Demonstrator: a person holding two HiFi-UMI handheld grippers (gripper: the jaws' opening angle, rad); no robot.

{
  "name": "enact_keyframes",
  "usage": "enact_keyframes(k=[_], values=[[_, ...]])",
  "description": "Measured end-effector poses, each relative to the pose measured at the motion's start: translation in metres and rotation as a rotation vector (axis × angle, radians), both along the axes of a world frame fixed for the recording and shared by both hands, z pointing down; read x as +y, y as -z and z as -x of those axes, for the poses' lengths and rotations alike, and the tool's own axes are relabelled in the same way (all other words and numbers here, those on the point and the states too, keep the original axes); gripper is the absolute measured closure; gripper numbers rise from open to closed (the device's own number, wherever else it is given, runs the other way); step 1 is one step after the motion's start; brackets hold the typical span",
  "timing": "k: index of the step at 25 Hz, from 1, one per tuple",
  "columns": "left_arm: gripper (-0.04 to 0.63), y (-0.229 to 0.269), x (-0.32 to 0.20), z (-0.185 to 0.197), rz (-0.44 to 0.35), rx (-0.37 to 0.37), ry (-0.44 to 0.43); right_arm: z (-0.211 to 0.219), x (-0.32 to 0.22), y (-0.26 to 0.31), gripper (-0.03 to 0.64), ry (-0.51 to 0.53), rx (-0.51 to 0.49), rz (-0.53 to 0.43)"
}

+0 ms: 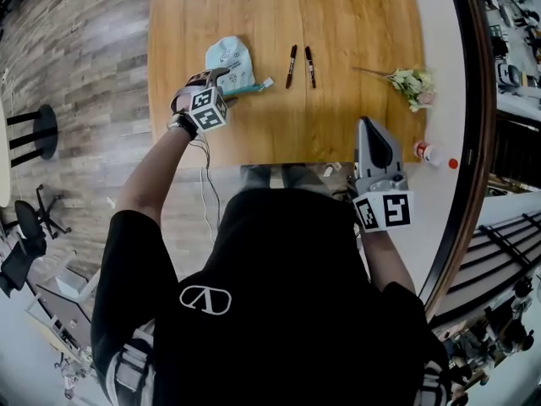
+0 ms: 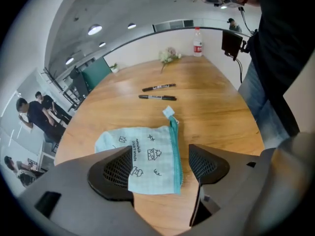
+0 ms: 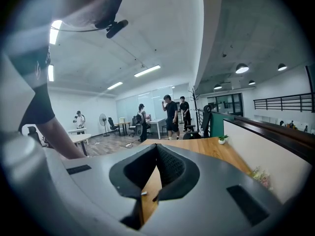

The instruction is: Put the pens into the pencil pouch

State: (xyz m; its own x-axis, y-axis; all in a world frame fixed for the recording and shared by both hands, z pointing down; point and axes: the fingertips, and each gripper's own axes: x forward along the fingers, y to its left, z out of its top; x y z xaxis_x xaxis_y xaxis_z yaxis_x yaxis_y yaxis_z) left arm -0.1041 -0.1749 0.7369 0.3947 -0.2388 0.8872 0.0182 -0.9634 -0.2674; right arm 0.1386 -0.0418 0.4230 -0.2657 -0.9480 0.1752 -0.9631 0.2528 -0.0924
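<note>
Left gripper (image 2: 161,164) hangs wide open over the pencil pouch (image 2: 147,151), flat on the bench (image 2: 211,107) near the pens (image 2: 158,87). Right gripper (image 3: 156,181) is closed, empty. Pinch both fabric layers and it probably won't open.

A rounded light-brown wooden worktop (image 1: 355,32) stands on a grey-brown plank floor (image 1: 76,66). To the worktop's left is a black stool (image 1: 38,134), with a black swivel chair (image 1: 30,227) further along that side. A low white curved wall (image 1: 444,74) capped by a dark rail (image 1: 475,125) hugs the worktop's right edge. Past the worktop's far end stands a teal partition (image 2: 96,70). Round ceiling lamps (image 2: 95,29) and long strip lights (image 3: 147,71) glow overhead, and a white pedestal fan (image 3: 103,119) stands well away across the room.
</note>
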Motion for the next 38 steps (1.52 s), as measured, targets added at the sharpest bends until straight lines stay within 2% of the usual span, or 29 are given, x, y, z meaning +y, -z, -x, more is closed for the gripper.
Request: enact_keyframes(k=[6,10,14,17,20,26,29,34,38], values=[[0.276,-0.04,-0.001,0.01,0.089,-0.104,-0.012,-0.004,0.004,-0.011,0.618,-0.021,0.001,0.028],[0.385,-0.053,0.002,0.013,0.112,-0.142,-0.028,-0.008,0.007,-0.016,0.618,-0.038,0.0,0.035],[0.549,-0.052,0.009,0.01,0.144,-0.15,-0.018,-0.008,0.009,-0.018,0.618,-0.041,-0.006,0.044],[0.568,-0.043,0.011,0.006,0.182,-0.117,0.017,-0.005,0.008,-0.017,0.618,-0.035,-0.011,0.037],[0.572,-0.018,0.007,-0.003,0.248,-0.021,0.103,-0.004,0.006,-0.012,0.618,-0.031,-0.019,0.023],[0.577,0.062,-0.005,-0.022,0.431,0.259,0.366,-0.006,-0.002,-0.001,0.618,-0.018,-0.051,-0.007],[0.578,0.094,-0.007,-0.025,0.51,0.387,0.47,-0.003,-0.008,0.004,0.618,-0.005,-0.061,-0.031],[0.578,0.141,0.007,-0.03,0.602,0.604,0.626,-0.005,-0.009,0.015,0.618,0.004,-0.069,-0.069],[0.578,0.18,0.019,-0.035,0.632,0.81,0.762,-0.009,-0.013,0.018,0.618,0.007,-0.066,-0.081]])
